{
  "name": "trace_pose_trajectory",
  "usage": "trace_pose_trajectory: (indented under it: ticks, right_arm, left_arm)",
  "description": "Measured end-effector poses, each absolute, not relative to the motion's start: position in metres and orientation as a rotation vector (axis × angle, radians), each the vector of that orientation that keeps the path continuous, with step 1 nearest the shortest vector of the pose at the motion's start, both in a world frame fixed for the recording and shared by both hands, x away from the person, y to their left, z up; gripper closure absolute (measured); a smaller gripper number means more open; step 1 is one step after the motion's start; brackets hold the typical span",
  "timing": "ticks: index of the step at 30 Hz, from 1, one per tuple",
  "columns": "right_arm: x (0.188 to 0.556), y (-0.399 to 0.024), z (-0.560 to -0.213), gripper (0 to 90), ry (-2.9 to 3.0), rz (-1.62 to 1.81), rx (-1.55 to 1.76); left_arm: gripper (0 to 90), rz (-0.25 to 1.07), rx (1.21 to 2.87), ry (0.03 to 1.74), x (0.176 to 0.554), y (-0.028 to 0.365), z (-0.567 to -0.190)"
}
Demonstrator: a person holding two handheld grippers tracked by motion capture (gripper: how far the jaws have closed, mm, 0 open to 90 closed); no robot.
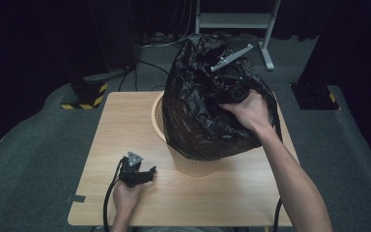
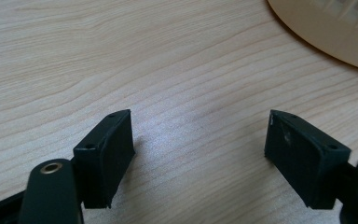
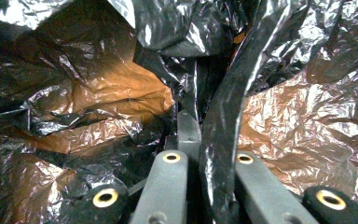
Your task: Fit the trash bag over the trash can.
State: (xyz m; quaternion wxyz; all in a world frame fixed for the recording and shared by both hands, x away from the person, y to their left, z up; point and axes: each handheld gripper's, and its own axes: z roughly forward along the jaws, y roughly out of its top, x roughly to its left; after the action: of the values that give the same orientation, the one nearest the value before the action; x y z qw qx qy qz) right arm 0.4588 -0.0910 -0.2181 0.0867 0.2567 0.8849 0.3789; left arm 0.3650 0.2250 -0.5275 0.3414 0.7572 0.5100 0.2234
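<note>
Bag (image 1: 198, 116) in basket (image 1: 193, 164), pinched at its top.
We see the right gripper (image 1: 232, 89) clamped on its plastic; the left gripper (image 1: 137, 175) rests near the basket, jaws apart.

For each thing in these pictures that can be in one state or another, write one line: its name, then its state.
Black bin bag: crumpled, bulging above and draped over the basket, a fold pinched by the right gripper.
Basket: upright on the table, largely covered by the bag.
Right gripper: shut on a fold of the bag.
Left gripper: open, nothing between its jaws, low over the table.
</note>
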Motion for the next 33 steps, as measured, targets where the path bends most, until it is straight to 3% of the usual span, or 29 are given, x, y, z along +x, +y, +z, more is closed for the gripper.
trace_pose_trajectory:
  ticks: [33]
  right_arm:
    - [0.465, -0.065, -0.218, 88.7, 2.677, 1.105, 0.732]
  left_arm:
    - [23.8, 0.582, 1.972, 1.326, 0.365, 0.225, -0.527]
